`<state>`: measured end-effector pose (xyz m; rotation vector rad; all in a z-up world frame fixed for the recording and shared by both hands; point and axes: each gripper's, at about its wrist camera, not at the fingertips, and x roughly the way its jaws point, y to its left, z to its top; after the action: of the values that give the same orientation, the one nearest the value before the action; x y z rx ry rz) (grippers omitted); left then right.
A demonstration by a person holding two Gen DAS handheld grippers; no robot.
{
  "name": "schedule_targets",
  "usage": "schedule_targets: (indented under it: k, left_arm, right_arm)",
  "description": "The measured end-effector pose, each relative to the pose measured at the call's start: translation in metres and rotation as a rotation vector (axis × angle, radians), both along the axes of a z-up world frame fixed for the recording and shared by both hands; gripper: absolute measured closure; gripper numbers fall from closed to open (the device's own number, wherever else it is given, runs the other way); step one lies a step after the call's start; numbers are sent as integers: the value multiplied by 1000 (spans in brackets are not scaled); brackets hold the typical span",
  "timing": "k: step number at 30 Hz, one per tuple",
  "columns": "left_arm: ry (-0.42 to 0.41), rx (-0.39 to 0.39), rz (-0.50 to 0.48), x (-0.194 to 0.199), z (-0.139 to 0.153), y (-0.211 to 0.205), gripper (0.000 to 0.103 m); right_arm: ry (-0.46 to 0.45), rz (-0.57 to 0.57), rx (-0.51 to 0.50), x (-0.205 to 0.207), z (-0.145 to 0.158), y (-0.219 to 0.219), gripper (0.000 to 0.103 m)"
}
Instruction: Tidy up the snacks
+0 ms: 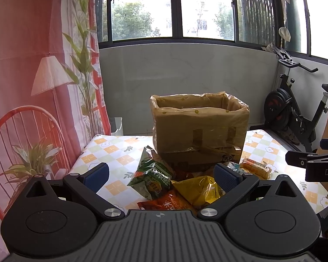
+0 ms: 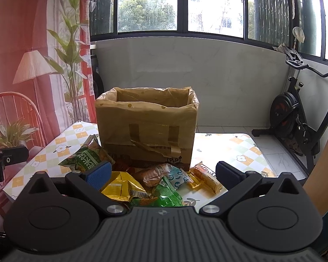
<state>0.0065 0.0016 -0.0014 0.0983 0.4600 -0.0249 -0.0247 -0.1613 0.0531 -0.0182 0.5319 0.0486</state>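
Snacks [image 2: 142, 183] lie heaped before the open bag [image 2: 146, 128], ready for loading; left tool [image 1: 161, 173] and right tool [image 2: 163, 173] gape wide, empty.

One brown bag [image 2: 146, 126], one yellow packet [image 2: 122, 186], two green packets [image 2: 85, 159] [image 2: 166, 196], one red packet [image 1: 166, 203], two orange bars [image 2: 205, 178] [image 2: 157, 174]

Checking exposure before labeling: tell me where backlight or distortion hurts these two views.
Left wrist: window blown out, brown bag front shaded, straight frames bowed. Right wrist: same glare, snacks still readable, pink cast over curtain.
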Motion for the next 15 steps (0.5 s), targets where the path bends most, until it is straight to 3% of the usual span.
schedule_targets:
  k: [15]
  left_arm:
    - [1,0,-1,0,0,0,0]
  right_arm:
    - [6,0,5,1,-1,1,0]
